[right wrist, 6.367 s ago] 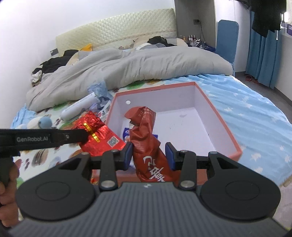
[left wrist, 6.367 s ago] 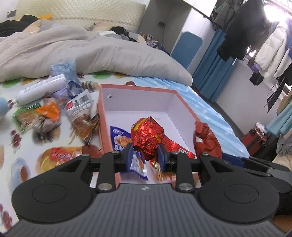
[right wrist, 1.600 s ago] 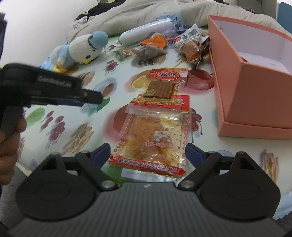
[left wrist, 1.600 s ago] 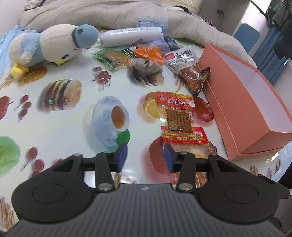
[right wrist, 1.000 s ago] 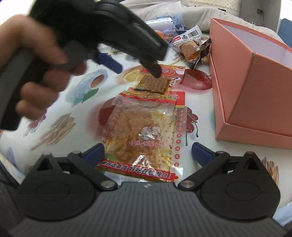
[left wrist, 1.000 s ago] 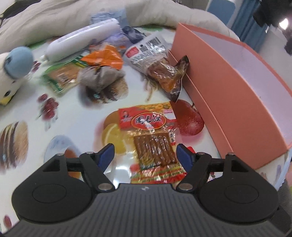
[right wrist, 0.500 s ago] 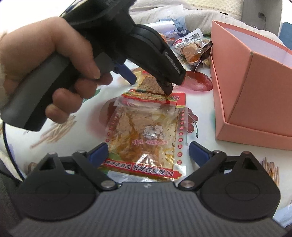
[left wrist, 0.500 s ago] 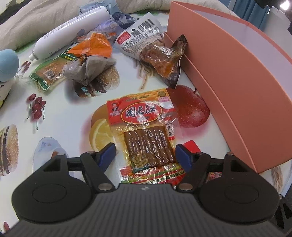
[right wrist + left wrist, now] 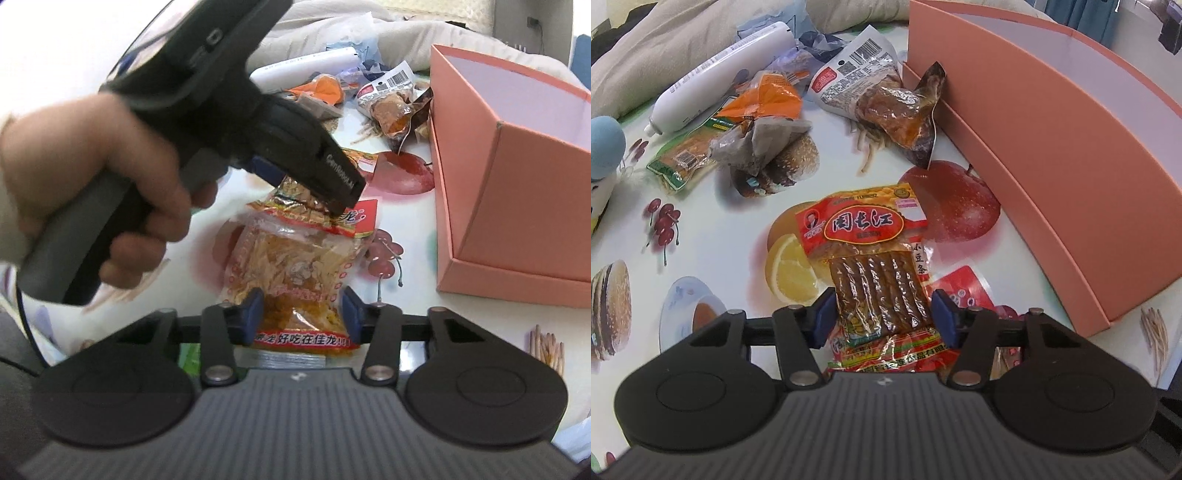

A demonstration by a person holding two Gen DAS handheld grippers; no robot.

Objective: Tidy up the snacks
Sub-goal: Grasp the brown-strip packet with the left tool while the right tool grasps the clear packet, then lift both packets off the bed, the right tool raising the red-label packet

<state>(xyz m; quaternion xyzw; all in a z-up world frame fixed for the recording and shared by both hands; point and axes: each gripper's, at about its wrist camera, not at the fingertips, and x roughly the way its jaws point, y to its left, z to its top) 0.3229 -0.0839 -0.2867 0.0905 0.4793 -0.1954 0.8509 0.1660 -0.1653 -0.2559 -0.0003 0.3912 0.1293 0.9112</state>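
A red packet of brown strips (image 9: 871, 266) lies flat on the fruit-print cloth. My left gripper (image 9: 882, 317) straddles its near end. Its jaws are closing, the pads stand at the packet's two long edges, and the packet is not buckled. A clear packet of orange shreds (image 9: 295, 269) lies just nearer, its red corner (image 9: 960, 288) under the strips packet. My right gripper (image 9: 303, 317) is closing on it, and the pads pinch its lower end into a waist. A hand (image 9: 92, 177) holds the left gripper (image 9: 306, 192) over the far end of that packet. The pink box (image 9: 1052, 166) stands open at the right.
Behind the packets lie a chicken-leg packet (image 9: 897, 110) against the box wall, an orange packet (image 9: 764, 99), a green packet (image 9: 683, 155) and a white bottle (image 9: 720, 74). A blue plush toy (image 9: 602, 147) sits at the left. A grey duvet (image 9: 665, 44) is bunched at the back.
My left gripper came forward and down over the strips packet and its jaws narrowed. The right jaws swung in from wide open onto the shreds packet, which now bulges.
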